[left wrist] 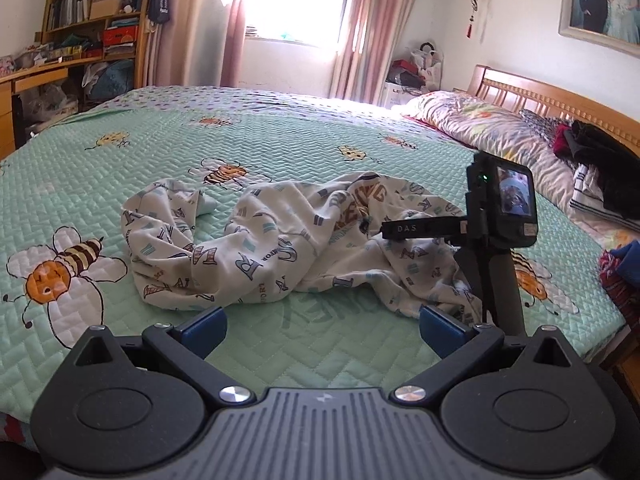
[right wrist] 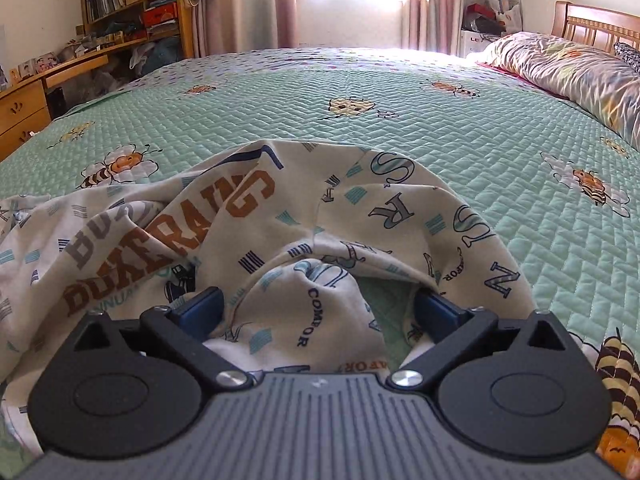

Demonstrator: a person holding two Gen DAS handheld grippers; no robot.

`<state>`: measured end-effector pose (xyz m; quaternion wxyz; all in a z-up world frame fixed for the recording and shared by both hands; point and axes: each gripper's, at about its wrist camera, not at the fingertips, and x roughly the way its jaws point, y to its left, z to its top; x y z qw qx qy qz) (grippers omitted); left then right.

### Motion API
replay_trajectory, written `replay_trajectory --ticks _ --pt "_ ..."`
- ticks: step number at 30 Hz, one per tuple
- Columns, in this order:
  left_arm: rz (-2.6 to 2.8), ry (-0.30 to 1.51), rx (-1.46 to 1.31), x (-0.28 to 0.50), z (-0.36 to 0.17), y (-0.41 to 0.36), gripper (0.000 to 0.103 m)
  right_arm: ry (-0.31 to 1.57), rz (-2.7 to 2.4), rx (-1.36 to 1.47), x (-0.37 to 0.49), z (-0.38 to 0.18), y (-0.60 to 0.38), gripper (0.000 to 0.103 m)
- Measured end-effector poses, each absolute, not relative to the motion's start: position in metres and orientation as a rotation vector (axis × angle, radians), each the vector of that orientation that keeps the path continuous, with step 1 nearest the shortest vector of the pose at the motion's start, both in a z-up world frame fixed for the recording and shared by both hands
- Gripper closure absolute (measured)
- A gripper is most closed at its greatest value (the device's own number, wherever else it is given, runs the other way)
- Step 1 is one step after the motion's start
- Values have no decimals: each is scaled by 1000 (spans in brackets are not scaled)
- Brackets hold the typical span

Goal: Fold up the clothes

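A crumpled white garment (left wrist: 256, 252) printed with letters lies on the green bee-patterned bedspread (left wrist: 280, 136). My left gripper (left wrist: 320, 330) is open and empty, just short of the garment's near edge. My right gripper (right wrist: 320, 312) is open, pushed into the garment's right part (right wrist: 320, 240), with a fold of cloth between its blue fingers (right wrist: 200, 312); the right finger is partly under cloth. In the left wrist view the right gripper (left wrist: 400, 230) reaches into the garment from the right, its fingertips partly hidden in the cloth.
A folded floral quilt (left wrist: 492, 128) and a pile of dark and striped clothes (left wrist: 600, 176) lie by the wooden headboard (left wrist: 540, 92) on the right. A desk and bookshelf (left wrist: 80, 20) stand at the far left. Curtains frame a bright window behind the bed.
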<state>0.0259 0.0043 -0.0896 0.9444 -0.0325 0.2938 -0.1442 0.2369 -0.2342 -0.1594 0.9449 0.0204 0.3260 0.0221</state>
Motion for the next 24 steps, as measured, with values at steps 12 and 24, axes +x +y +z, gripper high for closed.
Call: replay_trajectory --ticks 12,24 --pt "-303 608 -43 25 -92 -5 1 664 45 41 237 -159 -234 2" --pt "-295 602 -67 25 -92 -1 1 664 45 41 237 -159 -234 2"
